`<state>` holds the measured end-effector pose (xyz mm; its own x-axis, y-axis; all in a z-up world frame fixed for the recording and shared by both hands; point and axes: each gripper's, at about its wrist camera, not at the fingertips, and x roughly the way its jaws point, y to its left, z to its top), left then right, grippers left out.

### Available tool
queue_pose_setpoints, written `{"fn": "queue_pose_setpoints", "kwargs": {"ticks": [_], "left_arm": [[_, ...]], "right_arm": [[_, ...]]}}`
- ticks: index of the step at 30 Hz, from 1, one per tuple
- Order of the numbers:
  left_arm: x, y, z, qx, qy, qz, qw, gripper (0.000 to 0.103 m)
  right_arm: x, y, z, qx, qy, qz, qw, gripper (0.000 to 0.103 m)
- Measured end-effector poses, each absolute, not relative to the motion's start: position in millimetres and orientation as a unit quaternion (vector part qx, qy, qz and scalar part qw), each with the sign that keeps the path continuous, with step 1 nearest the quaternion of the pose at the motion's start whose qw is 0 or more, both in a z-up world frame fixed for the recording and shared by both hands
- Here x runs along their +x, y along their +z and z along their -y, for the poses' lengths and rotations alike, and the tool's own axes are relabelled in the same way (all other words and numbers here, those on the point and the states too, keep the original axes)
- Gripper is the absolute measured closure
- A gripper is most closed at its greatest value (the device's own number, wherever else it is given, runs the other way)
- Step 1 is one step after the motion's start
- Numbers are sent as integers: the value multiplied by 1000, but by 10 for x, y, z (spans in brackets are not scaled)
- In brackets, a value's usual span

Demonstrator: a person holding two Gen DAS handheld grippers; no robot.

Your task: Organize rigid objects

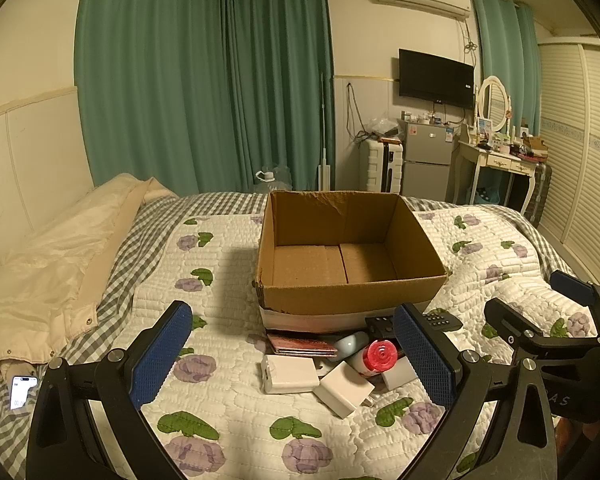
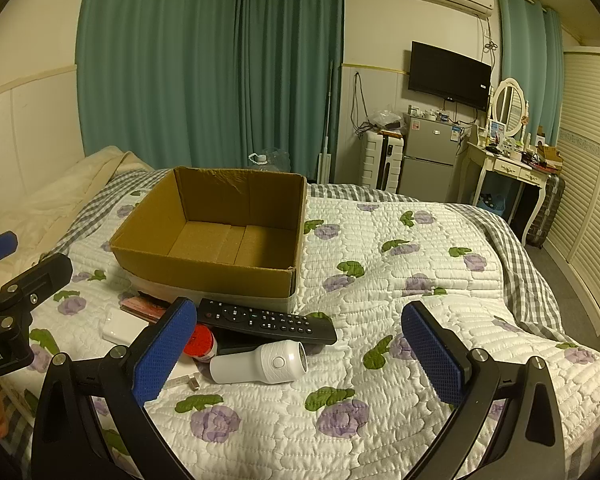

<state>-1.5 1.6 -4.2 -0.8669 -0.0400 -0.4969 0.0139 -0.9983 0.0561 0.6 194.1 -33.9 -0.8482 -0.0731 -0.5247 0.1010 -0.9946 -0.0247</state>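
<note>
An open, empty cardboard box (image 1: 350,280) stands on the bed; it also shows in the right wrist view (image 2: 204,272). In front of it lies a pile: a black remote (image 2: 266,320), a white handheld device (image 2: 260,362), a red-capped bottle (image 1: 378,356), two white chargers (image 1: 288,374) and a reddish flat packet (image 1: 300,344). My left gripper (image 1: 296,348) is open, hovering over the pile. My right gripper (image 2: 300,344) is open, with the remote and white device between its fingers' line of view. Neither holds anything.
A floral quilt (image 2: 400,300) covers the bed. A cream jacket (image 1: 60,264) and a phone (image 1: 22,392) lie at the left. A fridge (image 1: 428,160), suitcase, vanity table (image 1: 496,164) and wardrobe stand beyond the bed.
</note>
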Motion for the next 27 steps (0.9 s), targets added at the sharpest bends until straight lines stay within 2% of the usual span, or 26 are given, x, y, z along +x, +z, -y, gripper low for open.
{"fn": "queue_pose_setpoints", "kwargs": {"ticks": [11, 21, 27], "left_arm": [[-131, -113, 161, 273, -962, 2, 28, 3], [-586, -853, 221, 383, -923, 18, 31, 3], [-725, -1071, 89, 409, -911, 51, 37, 4]], "right_arm": [[-70, -473, -1914, 294, -954, -31, 46, 0], [-242, -713, -1862, 335, -940, -27, 51, 0], [-333, -856, -1823, 357, -932, -21, 60, 0]]}}
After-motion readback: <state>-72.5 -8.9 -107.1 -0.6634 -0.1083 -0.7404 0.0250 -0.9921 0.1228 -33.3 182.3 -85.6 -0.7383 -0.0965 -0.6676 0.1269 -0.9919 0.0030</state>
